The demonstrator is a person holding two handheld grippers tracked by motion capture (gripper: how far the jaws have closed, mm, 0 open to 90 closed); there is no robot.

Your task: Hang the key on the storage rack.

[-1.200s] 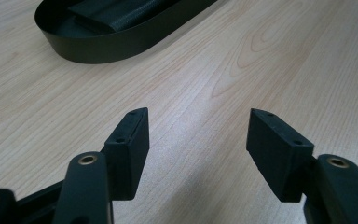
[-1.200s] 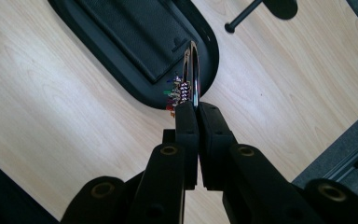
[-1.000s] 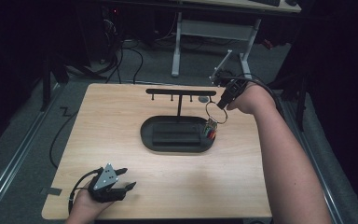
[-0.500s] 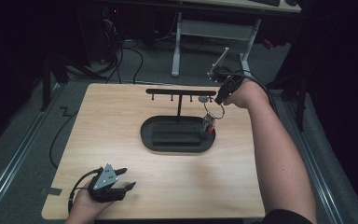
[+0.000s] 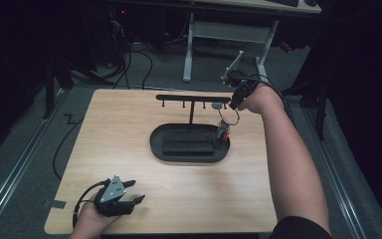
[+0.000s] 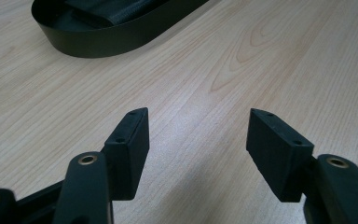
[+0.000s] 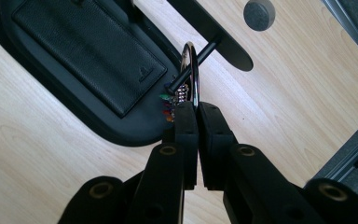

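Right gripper point(image 7: 193, 109) pinches a metal ring point(image 7: 192, 70) edge-on; small coloured charms point(image 5: 222, 133) hang below it over the right end of the black tray point(image 5: 159, 147). The rightmost peg point(image 7: 193, 63) of the rack point(image 5: 179, 97) passes through the ring, just beyond the gripper's tips. Left gripper point(image 5: 138, 191), wide and holding nothing, rests on the near-left bench point(image 5: 129, 119), well apart from the ring.

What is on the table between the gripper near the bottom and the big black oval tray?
Nothing: in the left gripper view, bare pale wooden table lies between the open left gripper and the black oval tray. The high view agrees.
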